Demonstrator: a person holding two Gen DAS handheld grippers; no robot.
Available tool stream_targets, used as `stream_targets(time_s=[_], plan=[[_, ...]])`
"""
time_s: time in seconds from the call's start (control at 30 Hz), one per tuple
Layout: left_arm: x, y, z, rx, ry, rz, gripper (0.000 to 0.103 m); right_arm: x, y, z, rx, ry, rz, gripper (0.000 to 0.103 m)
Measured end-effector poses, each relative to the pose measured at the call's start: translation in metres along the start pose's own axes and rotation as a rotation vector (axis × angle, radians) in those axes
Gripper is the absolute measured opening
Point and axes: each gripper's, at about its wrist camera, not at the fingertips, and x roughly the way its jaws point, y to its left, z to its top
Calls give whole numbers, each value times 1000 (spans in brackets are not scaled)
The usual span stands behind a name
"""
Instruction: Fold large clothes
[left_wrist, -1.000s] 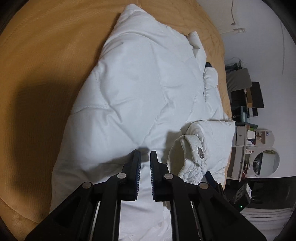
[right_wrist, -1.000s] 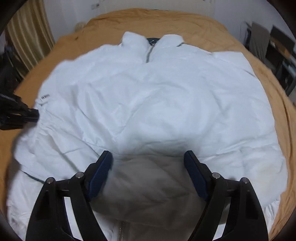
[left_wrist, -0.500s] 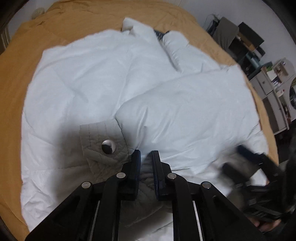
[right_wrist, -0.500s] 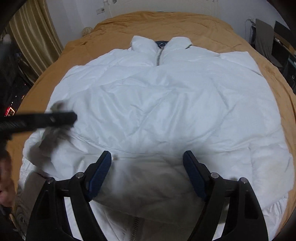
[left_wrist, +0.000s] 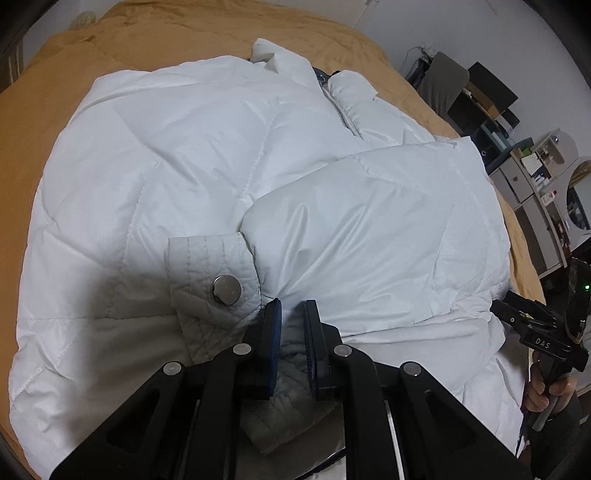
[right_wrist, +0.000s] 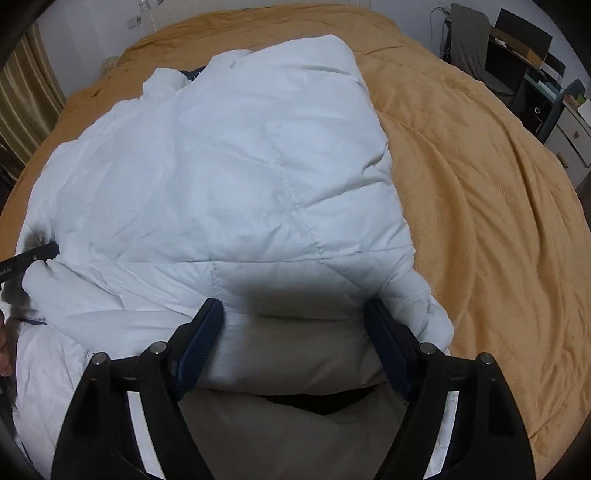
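A white puffer jacket lies zipped, collar far, on a mustard bedspread. One sleeve is folded across its front, ending in a cuff with a metal snap. My left gripper is shut on the sleeve's cloth right beside that cuff. At the jacket's near right edge, my right gripper has its jaws wide and closing, with a puffy fold of the jacket between them. The right gripper also shows in the left wrist view, held by a hand. The left gripper's tip shows at the left edge of the right wrist view.
The bedspread reaches well past the jacket on the far and right sides. Beyond the bed's right side stand a dark chair, shelves and white cabinets. Curtains hang at the far left.
The left gripper has carried the sleeve across the jacket's front and settled there. The right gripper has slid right to the jacket's edge, its jaws a little narrower.
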Motion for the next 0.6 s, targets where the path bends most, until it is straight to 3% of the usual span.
stream_targets(time_s=[0.07,0.13,0.2,0.43,0.5,0.6], plan=[[-2,7,-2,-13,3,-1,12,-26,-1,13,-13,-63,-20,67],[-3,2,-4,16,-1,22,12,-43,-2,41,4,-125,-4,66],[-5,-3,-7,39,-6,46,12,-38,3,73,26,-107,18,67],[-7,3,-6,26,6,13,12,68,15,168,83,68,-91,67],[-9,6,-10,31,5,-6,12,89,6,184,168,95,-87,74],[-11,12,-12,14,5,-33,12,104,-9,201,252,84,-104,77]])
